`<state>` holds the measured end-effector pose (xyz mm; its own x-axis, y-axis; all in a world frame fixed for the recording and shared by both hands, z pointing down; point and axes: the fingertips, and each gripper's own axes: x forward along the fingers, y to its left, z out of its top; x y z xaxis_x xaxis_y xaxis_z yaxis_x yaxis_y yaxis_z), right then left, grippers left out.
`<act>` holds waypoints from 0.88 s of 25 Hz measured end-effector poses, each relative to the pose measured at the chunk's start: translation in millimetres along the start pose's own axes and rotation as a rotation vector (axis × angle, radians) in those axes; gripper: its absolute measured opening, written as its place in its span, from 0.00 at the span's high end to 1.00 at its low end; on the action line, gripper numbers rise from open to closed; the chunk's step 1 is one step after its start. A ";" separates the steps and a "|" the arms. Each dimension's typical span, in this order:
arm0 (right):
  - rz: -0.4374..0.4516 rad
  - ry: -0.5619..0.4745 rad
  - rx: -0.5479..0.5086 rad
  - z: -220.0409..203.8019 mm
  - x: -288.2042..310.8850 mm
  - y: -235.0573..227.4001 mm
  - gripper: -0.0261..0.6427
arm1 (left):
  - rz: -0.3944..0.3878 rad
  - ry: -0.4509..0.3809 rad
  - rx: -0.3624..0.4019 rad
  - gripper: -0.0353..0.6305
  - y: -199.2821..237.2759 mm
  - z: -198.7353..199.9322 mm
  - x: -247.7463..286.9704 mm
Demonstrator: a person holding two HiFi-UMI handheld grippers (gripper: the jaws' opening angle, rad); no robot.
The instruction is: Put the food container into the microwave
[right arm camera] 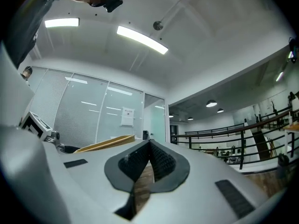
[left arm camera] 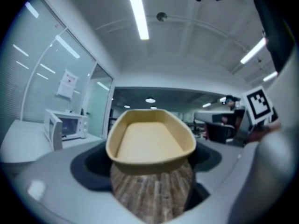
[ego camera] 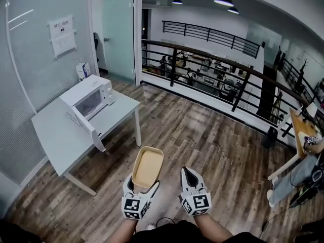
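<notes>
A tan, empty food container is held level in front of me, its near end pinched by my left gripper. In the left gripper view the container fills the space between the jaws. My right gripper hovers just right of it, shut, with nothing between its pads; the container's edge shows at its left. The white microwave stands on a grey table ahead to the left, its door swung open toward me. The microwave also appears far left in the left gripper view.
Wooden floor lies between me and the table. A glass wall backs the table, with a notice on it. A black railing runs across the far side. Another desk and a seated person's legs are at the right.
</notes>
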<state>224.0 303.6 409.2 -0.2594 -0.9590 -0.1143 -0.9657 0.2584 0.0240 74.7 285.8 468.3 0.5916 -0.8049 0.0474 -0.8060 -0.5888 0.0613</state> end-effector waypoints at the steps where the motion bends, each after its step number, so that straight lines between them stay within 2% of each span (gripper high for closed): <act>1: -0.012 0.008 0.005 -1.8 -1.1 -1.2 0.95 | -0.006 0.002 0.000 0.22 1.1 -0.8 0.8; 5: -0.025 0.022 0.007 -3.8 2.6 -6.3 0.95 | -0.027 0.027 0.006 0.22 3.7 -4.7 12.7; 12: -0.011 0.021 -0.007 -6.7 43.0 -28.0 0.95 | -0.040 0.040 0.018 0.22 15.0 -3.4 52.6; 17: 0.026 -0.005 0.010 -4.3 73.4 -58.8 0.95 | -0.010 0.041 0.035 0.22 23.0 2.9 93.3; 22: 0.071 -0.015 0.001 -7.2 110.4 -93.2 0.95 | 0.053 0.055 0.042 0.22 36.7 1.9 138.5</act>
<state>285.3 172.8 401.4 -0.3268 -0.9364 -0.1276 -0.9450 0.3254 0.0320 127.1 152.6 475.3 0.5477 -0.8301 0.1046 -0.8355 -0.5493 0.0159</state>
